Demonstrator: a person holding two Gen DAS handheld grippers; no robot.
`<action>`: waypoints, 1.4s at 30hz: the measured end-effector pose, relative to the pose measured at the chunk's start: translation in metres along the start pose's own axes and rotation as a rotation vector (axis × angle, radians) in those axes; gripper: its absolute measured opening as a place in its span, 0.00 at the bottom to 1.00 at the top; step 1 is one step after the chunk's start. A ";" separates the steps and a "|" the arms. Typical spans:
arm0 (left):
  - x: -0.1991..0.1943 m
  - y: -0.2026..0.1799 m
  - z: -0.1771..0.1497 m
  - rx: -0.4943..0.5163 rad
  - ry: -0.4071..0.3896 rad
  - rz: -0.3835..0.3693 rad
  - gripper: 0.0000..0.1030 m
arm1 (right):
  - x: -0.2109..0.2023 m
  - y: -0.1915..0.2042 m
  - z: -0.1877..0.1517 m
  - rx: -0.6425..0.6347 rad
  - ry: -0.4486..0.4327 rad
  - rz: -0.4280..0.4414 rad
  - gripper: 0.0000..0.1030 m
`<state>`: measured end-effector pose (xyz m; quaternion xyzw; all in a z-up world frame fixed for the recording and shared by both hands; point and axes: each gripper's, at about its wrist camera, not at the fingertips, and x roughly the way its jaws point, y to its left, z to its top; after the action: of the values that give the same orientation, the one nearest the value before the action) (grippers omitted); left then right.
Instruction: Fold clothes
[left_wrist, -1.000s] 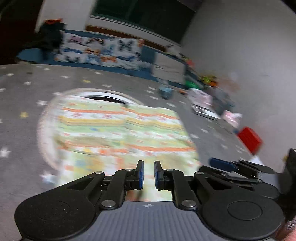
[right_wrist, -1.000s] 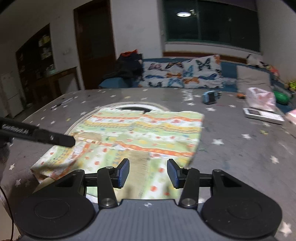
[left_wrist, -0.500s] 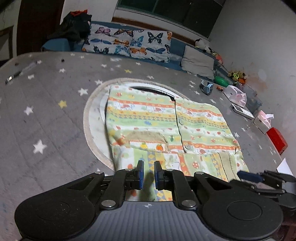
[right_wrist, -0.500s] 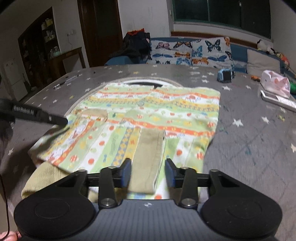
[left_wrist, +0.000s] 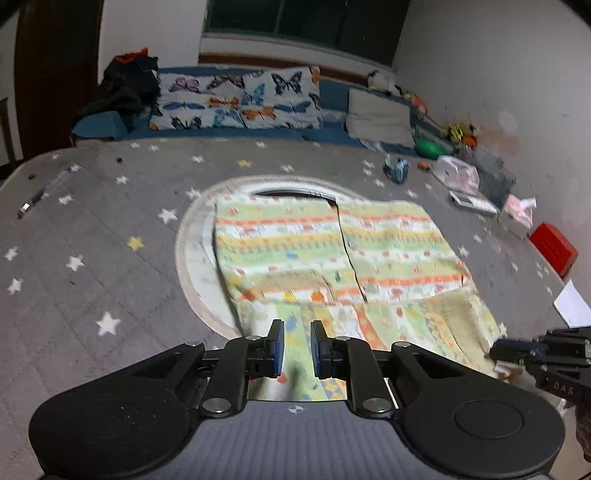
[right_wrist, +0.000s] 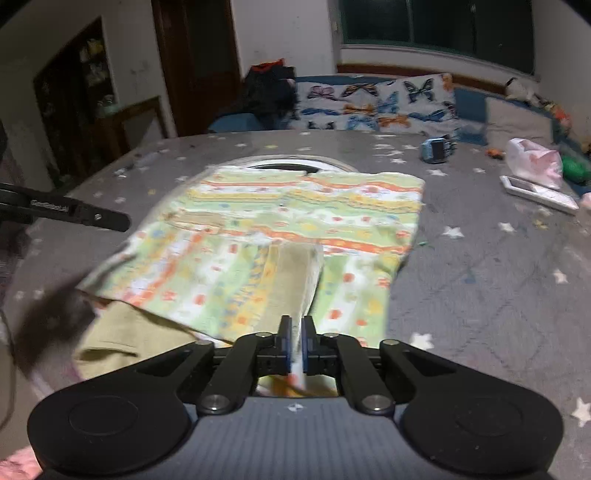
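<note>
A green, orange and white patterned garment lies spread on a grey star-print cover, its sleeves folded across the near part. My left gripper hovers over the garment's near edge with a narrow gap between its blue pads and nothing in them. My right gripper is shut on the garment's near edge and lifts a ridge of cloth. The right gripper also shows in the left wrist view at the garment's right corner. The left gripper shows in the right wrist view at the left.
A white round mat lies under the garment. Butterfly pillows and a dark clothes pile lie at the back. A red box, tissue packs, a book and small toys sit along the right side.
My right gripper has closed on the garment's near edge and raised it. My left gripper has opened slightly and moved nearer the garment's edge.
</note>
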<state>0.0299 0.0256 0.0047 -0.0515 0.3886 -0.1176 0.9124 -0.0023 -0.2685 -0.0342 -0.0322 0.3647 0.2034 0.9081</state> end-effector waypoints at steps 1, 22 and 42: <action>0.005 -0.003 0.000 0.002 0.007 -0.009 0.16 | 0.001 0.000 0.000 -0.028 -0.009 -0.036 0.08; -0.003 -0.032 -0.020 0.032 0.072 -0.097 0.40 | 0.027 0.013 0.017 -0.195 -0.014 0.034 0.26; -0.013 -0.052 -0.064 -0.169 0.272 -0.247 0.09 | -0.037 0.046 -0.052 -0.570 -0.007 0.003 0.54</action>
<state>-0.0340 -0.0213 -0.0207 -0.1589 0.5077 -0.2016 0.8224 -0.0782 -0.2499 -0.0437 -0.2849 0.2897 0.2989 0.8634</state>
